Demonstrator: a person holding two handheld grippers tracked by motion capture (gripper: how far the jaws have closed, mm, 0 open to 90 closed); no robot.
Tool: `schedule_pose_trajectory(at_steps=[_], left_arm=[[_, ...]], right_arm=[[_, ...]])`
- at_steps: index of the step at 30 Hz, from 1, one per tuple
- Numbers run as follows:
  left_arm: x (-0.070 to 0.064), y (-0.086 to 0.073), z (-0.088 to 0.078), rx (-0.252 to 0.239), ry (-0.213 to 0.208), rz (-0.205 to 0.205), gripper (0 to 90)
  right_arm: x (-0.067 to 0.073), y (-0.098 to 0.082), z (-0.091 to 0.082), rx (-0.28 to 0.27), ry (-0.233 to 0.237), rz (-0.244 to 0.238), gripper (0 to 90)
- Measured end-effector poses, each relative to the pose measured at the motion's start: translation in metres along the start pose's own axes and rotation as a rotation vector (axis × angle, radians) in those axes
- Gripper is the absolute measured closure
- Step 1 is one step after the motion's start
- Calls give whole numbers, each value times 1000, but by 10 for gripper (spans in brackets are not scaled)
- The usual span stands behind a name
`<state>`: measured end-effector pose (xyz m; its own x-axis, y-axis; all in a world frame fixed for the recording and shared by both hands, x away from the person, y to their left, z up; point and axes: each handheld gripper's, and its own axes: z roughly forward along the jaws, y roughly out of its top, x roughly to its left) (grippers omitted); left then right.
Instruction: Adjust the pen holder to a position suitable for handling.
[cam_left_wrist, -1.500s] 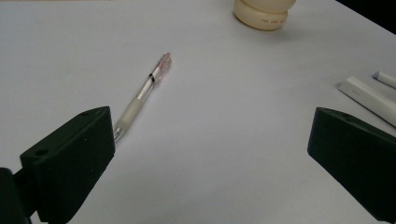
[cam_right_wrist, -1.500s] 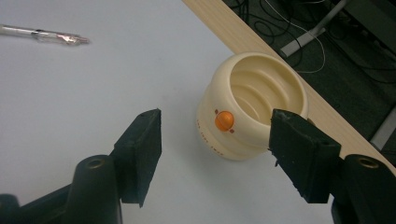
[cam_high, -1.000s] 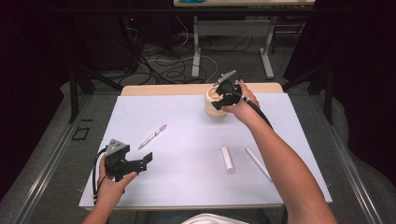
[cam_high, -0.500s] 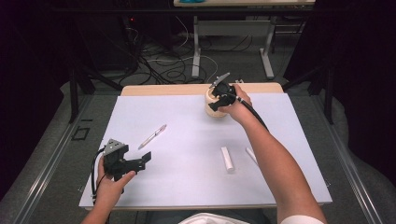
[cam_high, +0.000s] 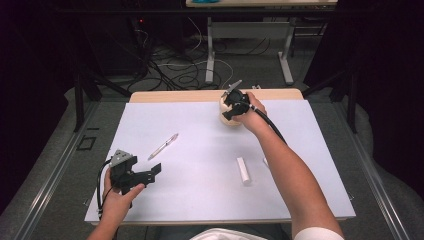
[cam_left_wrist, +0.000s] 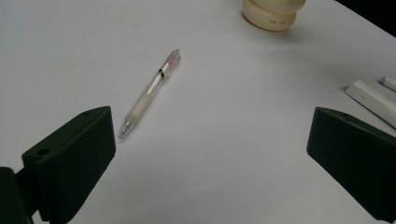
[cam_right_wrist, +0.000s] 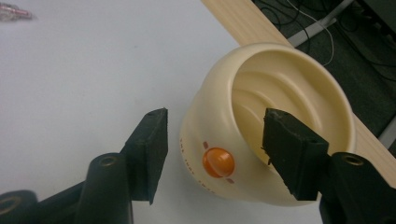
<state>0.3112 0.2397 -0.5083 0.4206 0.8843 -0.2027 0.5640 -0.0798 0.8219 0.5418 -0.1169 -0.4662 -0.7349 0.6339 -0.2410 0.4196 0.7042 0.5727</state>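
Observation:
A cream cup (cam_high: 226, 120) with an orange dot (cam_right_wrist: 217, 162) stands at the far edge of the white sheet. My right gripper (cam_high: 233, 107) comes down over its rim: one jaw is outside the wall, the other inside the cup (cam_right_wrist: 299, 79). The jaws have just been closing, and a gap still separates the outer pad from the wall. A clear pen with a pink end (cam_high: 163, 146) lies left of centre. My left gripper (cam_high: 151, 173) rests near the front left, open and holding nothing; in the left gripper view the pen (cam_left_wrist: 149, 93) lies ahead of its jaws.
A white bar-shaped object (cam_high: 243, 170) lies right of centre, with a second thin item (cam_high: 265, 161) beside it, partly under the right forearm. The white sheet (cam_high: 200, 200) covers a wooden table whose far edge (cam_right_wrist: 243, 21) runs just behind the cup.
The right gripper has sunk a little onto the cup's rim and its jaws stand narrower. The left gripper has stayed put.

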Motion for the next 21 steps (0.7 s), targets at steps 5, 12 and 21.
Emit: schedule_pose_trajectory(at_steps=[5, 12, 21], left_arm=[[-1, -1, 2, 9, -4, 3, 14], [-2, -1, 1, 2, -4, 1, 14], [-1, -1, 1, 6, -1, -1, 15]], right_arm=[[1, -1, 3, -34, -1, -35, 480], [6, -1, 5, -2, 27, -70, 554], [13, -1, 5, 68, 50, -127, 761]])
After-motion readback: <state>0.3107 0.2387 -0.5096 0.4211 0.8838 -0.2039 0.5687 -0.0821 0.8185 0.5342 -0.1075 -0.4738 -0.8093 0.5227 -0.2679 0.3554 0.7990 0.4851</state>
